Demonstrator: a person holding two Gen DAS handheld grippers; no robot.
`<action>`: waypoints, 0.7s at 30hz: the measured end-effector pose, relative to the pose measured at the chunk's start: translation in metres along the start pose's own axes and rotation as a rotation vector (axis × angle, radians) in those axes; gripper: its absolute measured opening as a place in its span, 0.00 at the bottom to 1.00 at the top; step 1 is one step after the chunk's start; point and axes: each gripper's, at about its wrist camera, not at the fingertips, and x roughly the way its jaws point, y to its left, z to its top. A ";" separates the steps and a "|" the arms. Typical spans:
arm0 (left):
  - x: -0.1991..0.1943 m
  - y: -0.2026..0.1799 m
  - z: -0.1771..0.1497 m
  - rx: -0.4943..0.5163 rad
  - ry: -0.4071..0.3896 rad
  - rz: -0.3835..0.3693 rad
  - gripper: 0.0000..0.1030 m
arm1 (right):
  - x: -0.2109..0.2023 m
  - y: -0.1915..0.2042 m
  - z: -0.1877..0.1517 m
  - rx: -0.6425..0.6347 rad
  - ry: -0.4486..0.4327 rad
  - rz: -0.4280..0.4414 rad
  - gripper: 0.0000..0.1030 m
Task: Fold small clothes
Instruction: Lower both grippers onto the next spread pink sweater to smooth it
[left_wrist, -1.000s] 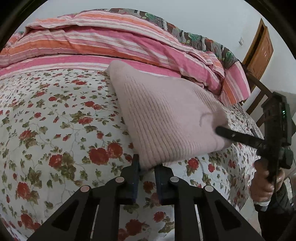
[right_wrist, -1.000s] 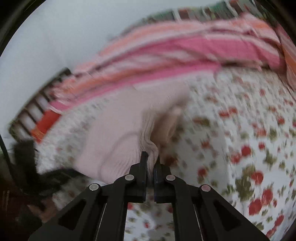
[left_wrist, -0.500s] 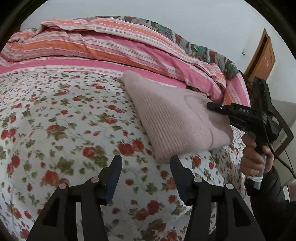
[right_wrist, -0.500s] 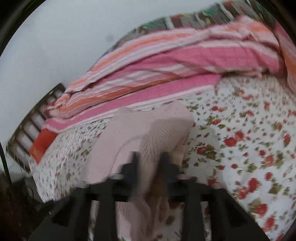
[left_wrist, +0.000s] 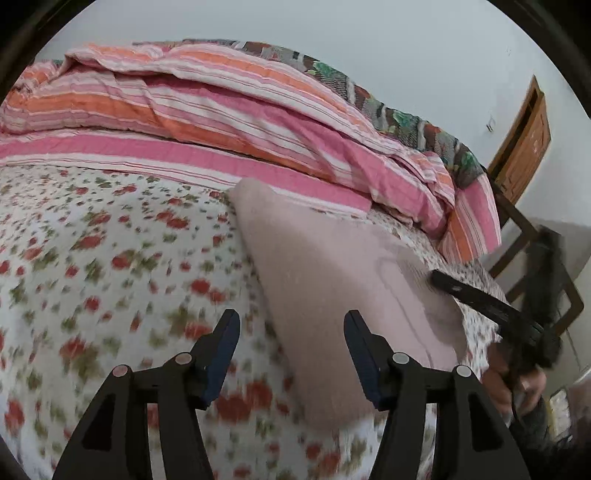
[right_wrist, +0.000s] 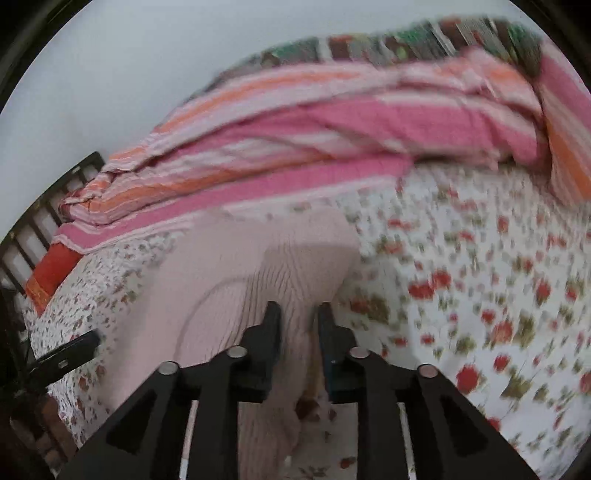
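Observation:
A pale pink knit garment (left_wrist: 332, 266) lies folded on the floral bedsheet (left_wrist: 110, 258). My left gripper (left_wrist: 291, 321) is open and empty, its jaws wide apart just above the garment's near left edge. My right gripper (right_wrist: 297, 314) is open with a narrow gap over the garment's near fold (right_wrist: 240, 280); it grips no fabric. The right gripper also shows in the left wrist view (left_wrist: 480, 295), at the garment's far right corner. The left gripper's tip shows in the right wrist view (right_wrist: 70, 350) at the left.
A pink and orange striped quilt (left_wrist: 221, 110) is heaped along the back of the bed. A wooden door (left_wrist: 524, 147) and a dark chair frame (left_wrist: 535, 258) stand at the right. A slatted headboard (right_wrist: 33, 236) is at the left in the right wrist view.
Both grippers were shut on the garment's edges a second ago and have let go. The left jaws opened wide and moved back; the right jaws parted slightly.

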 end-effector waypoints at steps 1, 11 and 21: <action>0.008 0.003 0.007 -0.022 0.011 -0.007 0.55 | -0.005 0.005 0.004 -0.011 -0.029 0.005 0.27; 0.093 0.037 0.051 -0.250 0.124 -0.119 0.54 | 0.051 0.027 -0.014 -0.133 0.075 0.025 0.30; 0.151 0.051 0.091 -0.317 0.115 -0.093 0.32 | 0.056 0.023 -0.027 -0.176 0.037 -0.007 0.29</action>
